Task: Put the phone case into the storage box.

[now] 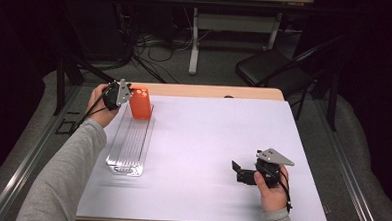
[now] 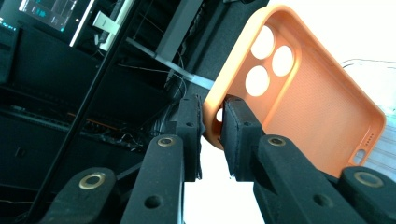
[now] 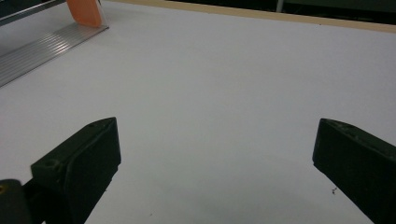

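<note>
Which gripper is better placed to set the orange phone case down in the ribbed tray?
Left. The left gripper already pinches the orange phone case by its edge, above the ribbed tray. The right gripper rests open, far across the table.

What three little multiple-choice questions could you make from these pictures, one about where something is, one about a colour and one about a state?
1. Where does the phone case stand?
A. at the far end of the ribbed metal tray
B. beside the right gripper
C. on the chair

2. What colour is the phone case?
A. blue
B. orange
C. green

3. How are the jaws of the right gripper?
A. closed on the case
B. closed on nothing
C. wide open with nothing between them

Answers: 1 A, the high view shows the case upright at the tray's far end, where the left gripper pinches its edge. 2 B, it is orange in the high view and the left gripper view. 3 C, the right gripper view shows the two jaws far apart over bare white table.
</note>
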Demonstrator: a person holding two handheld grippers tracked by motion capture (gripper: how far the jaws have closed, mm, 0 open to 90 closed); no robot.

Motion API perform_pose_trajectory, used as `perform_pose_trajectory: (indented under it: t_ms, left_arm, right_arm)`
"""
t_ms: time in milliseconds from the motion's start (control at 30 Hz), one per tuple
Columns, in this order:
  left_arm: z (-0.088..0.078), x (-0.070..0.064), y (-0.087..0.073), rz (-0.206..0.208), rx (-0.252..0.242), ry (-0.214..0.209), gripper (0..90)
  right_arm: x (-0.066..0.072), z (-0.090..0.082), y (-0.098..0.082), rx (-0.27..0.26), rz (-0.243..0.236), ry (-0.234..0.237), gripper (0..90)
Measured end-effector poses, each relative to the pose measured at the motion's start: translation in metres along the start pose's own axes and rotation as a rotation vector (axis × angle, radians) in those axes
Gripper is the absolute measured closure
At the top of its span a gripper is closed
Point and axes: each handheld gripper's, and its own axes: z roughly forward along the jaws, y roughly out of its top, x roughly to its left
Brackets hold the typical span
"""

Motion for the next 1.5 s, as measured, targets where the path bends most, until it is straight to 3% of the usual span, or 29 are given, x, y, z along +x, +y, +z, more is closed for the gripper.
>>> perform_pose_trajectory:
  t_ms: [167, 600, 800, 900, 1200, 1500]
  left_arm:
    - [0.0, 0.001, 0.0, -0.013, -0.002, 0.0, 75.4]
    - [0.0, 0.001, 0.0, -0.064, -0.006, 0.02, 54.6]
    - [-0.002, 0.001, 0.001, -0.101, -0.007, 0.012, 51.5]
    - [-0.002, 0.002, -0.001, -0.099, -0.014, 0.02, 47.3]
    - [-0.005, 0.003, 0.0, -0.109, -0.017, 0.015, 45.5]
    - [-0.01, 0.006, -0.001, -0.171, -0.019, -0.012, 43.1]
  right_arm:
    - [0.0, 0.001, 0.0, -0.006, 0.002, 0.0, 0.7]
    - [0.001, 0.001, -0.001, 0.0, -0.004, -0.002, 0.7]
    - [0.002, 0.001, 0.0, 0.002, -0.005, 0.002, 0.9]
    - [0.002, 0.001, 0.0, 0.0, -0.005, 0.001, 1.0]
    - [0.001, 0.001, 0.0, -0.004, -0.011, 0.004, 1.0]
    - [0.0, 0.002, -0.001, 0.002, -0.008, 0.007, 1.1]
